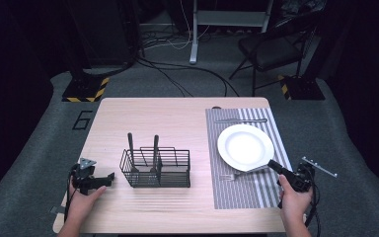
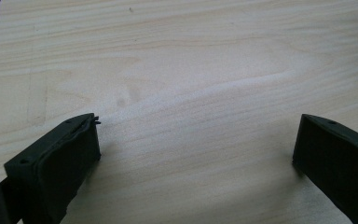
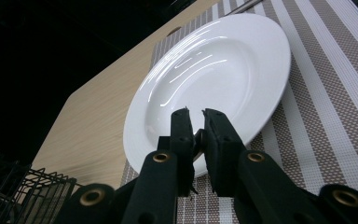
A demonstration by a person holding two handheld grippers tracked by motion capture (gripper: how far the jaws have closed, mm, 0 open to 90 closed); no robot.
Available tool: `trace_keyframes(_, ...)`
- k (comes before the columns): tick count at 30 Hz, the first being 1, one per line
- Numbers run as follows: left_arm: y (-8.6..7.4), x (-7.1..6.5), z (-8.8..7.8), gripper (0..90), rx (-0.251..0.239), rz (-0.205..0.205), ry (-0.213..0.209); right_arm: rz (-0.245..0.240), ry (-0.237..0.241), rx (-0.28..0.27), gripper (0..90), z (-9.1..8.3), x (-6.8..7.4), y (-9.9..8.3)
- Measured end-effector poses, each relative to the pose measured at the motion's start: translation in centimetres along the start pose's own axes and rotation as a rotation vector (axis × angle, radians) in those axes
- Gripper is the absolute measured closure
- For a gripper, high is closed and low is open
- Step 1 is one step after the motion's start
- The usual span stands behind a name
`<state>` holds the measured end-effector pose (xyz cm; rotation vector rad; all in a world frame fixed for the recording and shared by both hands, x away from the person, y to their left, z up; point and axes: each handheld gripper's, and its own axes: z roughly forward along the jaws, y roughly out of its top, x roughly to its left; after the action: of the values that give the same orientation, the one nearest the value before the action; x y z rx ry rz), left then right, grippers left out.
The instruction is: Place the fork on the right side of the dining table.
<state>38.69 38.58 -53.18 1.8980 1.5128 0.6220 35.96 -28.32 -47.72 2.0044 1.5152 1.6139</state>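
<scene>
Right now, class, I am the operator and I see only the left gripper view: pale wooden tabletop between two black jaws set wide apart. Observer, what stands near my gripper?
Observer: To the right of the left gripper stands a black wire basket that holds two black-handled utensils.
Operator: And the other hand?
Observer: The right gripper is closed on a silver fork, which lies on the grey striped placemat beside a round white plate.
Operator: Anything beyond the plate?
Observer: A silver knife lies across the mat's far end.

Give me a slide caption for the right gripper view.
Right claw nearly closed at the near rim of a round white plate on a striped placemat.
</scene>
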Motion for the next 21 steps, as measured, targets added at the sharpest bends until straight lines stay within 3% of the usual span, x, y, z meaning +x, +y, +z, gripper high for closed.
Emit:
trace_keyframes(17,0.0,0.0,0.0,0.2,0.0,-0.001,0.0,0.062,-0.019,-0.012,80.2,0.3,-1.7,-0.7)
trace_keyframes(21,0.0,0.0,0.0,0.3,0.0,-0.001,0.0,0.095,-0.019,-0.012,80.0,0.5,-2.3,-0.9)
